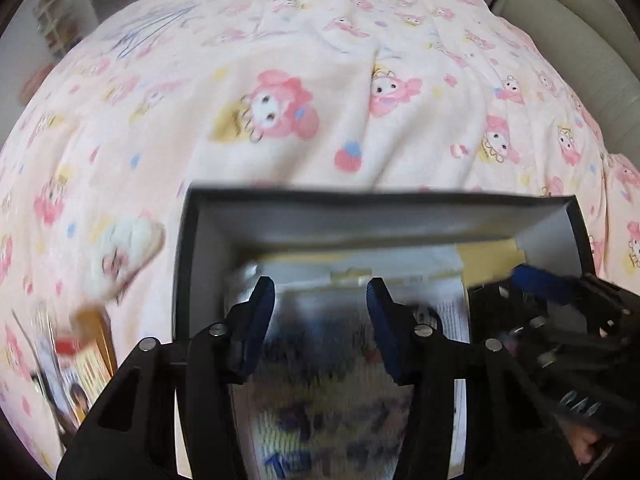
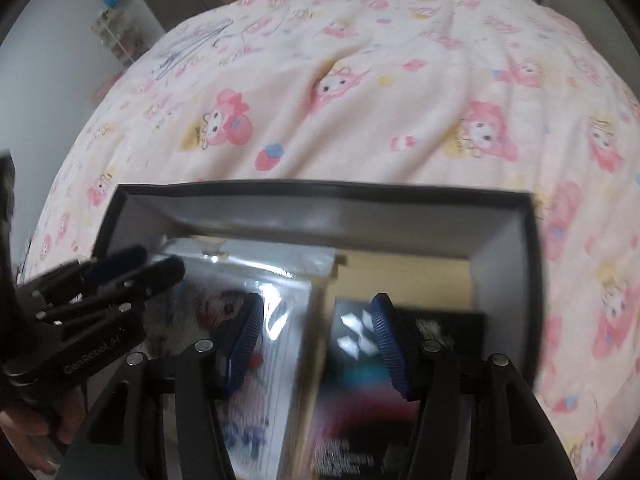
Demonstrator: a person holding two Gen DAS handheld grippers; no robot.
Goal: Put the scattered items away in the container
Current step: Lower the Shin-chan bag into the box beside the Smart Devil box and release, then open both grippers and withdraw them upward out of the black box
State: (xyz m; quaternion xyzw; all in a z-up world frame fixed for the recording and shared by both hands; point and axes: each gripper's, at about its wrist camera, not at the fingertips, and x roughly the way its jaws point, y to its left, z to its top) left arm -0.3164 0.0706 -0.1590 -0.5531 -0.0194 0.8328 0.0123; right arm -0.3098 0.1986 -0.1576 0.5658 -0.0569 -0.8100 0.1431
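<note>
Both grippers — left gripper (image 1: 320, 292), right gripper (image 2: 316, 312) — hang fingers apart over the box (image 1: 380, 208); the plastic packet (image 2: 256, 276) (leaning, slippery) may slide out

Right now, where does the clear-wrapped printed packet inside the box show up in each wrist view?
Left wrist: the clear-wrapped packet fills the lower centre, between the open fingers of the left gripper, inside the black box.
Right wrist: the packet lies lower left of centre, in the box's left half, beside a black card.
Shared landmark: the box's far wall.
</note>
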